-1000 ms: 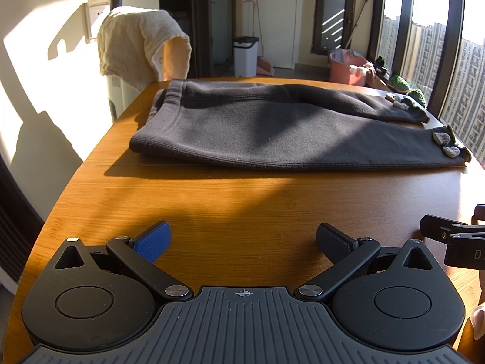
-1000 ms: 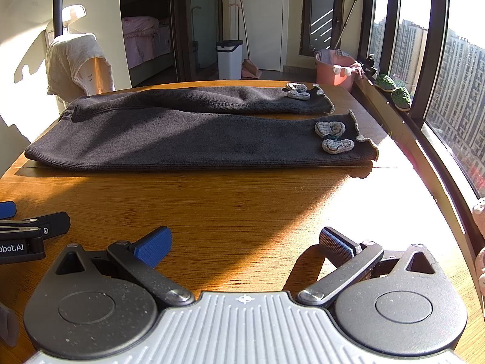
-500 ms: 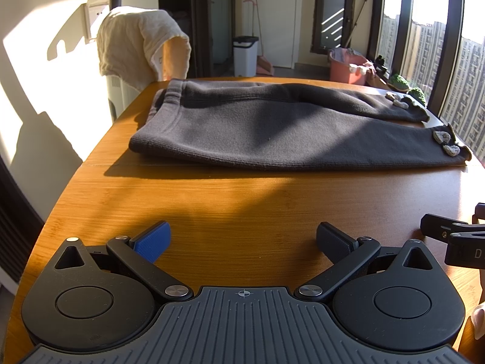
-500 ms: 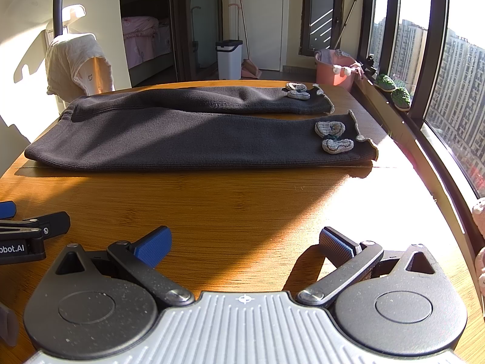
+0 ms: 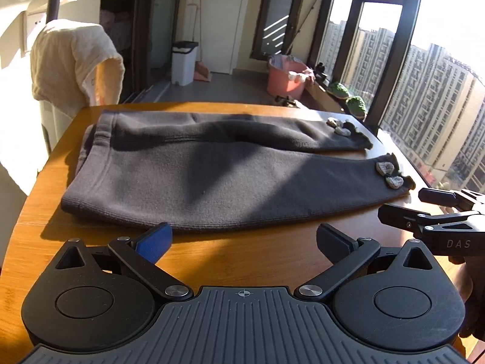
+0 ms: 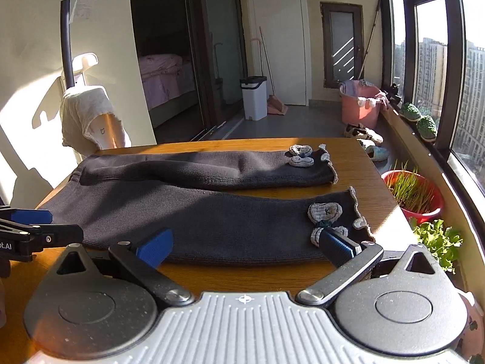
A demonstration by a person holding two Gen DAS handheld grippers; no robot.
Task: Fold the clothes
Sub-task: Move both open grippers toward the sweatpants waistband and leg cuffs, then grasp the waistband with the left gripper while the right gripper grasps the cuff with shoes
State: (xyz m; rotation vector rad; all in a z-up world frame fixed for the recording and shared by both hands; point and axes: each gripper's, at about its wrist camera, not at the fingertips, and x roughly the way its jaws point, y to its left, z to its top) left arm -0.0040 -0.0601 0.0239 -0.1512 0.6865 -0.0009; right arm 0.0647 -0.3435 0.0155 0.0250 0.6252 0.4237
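Approach step: trousers (image 5: 212,182) lie flat, unfolded, at 12 o'clock on the desk (image 5: 242,251), both the left claw (image 5: 242,239) and right claw (image 6: 245,245) spread and empty at the near hem; next, judged, each must pinch that edge

We see a pair of dark grey knitted trousers (image 6: 194,215) lying flat across the brown wooden bench (image 6: 357,163), waistband at the left, both legs running right to frilled cuffs with pale grey bows (image 6: 324,212). Our right claw (image 6: 245,247) stands wide open at the near edge of the near leg, its blue-padded fingers (image 6: 154,247) over the fabric, the right one just beside the bows. The left claw (image 6: 45,227) shows at the left edge near the waistband. Beyond the bench stand a white lidded bin (image 6: 254,97) and a pink plastic tub (image 6: 360,106).
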